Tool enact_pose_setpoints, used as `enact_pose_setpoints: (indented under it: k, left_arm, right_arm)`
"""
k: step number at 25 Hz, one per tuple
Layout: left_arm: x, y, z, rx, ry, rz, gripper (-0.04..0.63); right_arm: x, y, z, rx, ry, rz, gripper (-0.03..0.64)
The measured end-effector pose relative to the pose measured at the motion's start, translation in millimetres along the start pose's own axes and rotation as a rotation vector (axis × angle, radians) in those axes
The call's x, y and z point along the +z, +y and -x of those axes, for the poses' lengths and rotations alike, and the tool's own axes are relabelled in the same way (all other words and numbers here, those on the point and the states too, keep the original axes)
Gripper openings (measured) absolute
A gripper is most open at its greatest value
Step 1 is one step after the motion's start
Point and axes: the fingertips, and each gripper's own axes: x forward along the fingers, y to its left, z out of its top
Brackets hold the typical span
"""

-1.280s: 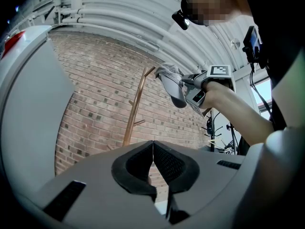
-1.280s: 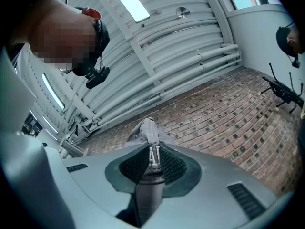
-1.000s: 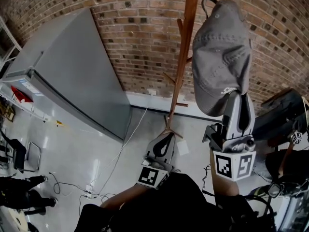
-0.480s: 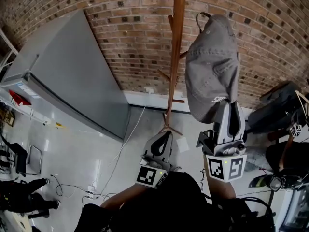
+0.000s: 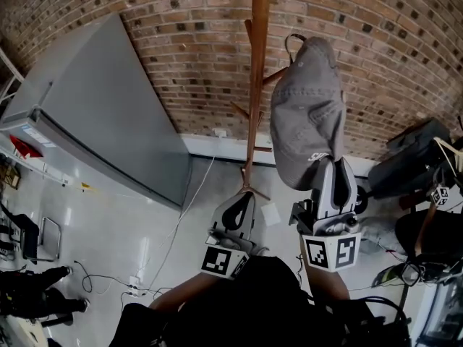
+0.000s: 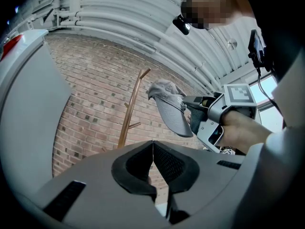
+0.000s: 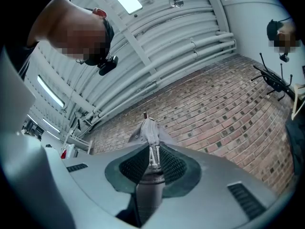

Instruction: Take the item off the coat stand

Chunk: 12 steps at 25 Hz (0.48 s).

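A grey cap (image 5: 307, 114) hangs upside up by its brim from my right gripper (image 5: 331, 166), which is shut on the brim. It is just right of the wooden coat stand (image 5: 256, 85). In the left gripper view the cap (image 6: 167, 109) is clear of the stand (image 6: 131, 108), with a gap between them. The right gripper view has the brim (image 7: 151, 152) pinched between the pads and the crown rising beyond. My left gripper (image 5: 244, 198) is lower, near the stand's foot, shut with nothing in it; its pads (image 6: 161, 162) meet.
A tall grey cabinet (image 5: 108, 114) stands against the brick wall (image 5: 195, 42) at the left. Cables (image 5: 173, 237) trail over the pale floor. Black bags and gear (image 5: 416, 168) crowd the right side. A person's feet (image 5: 32, 291) show at the lower left.
My right gripper has come down and a little leftward in the picture with the cap in it. The left gripper has stayed put.
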Motion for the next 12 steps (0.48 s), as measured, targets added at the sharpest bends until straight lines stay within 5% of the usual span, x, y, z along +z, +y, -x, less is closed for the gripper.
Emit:
enact_pose_setpoints:
  k: [12]
  left_arm:
    - [1.0, 2.6, -14.3, 0.000, 0.002, 0.011, 0.017]
  right_arm:
    - [-25.1, -10.8, 17.4, -0.018, 0.047, -0.004, 0.072]
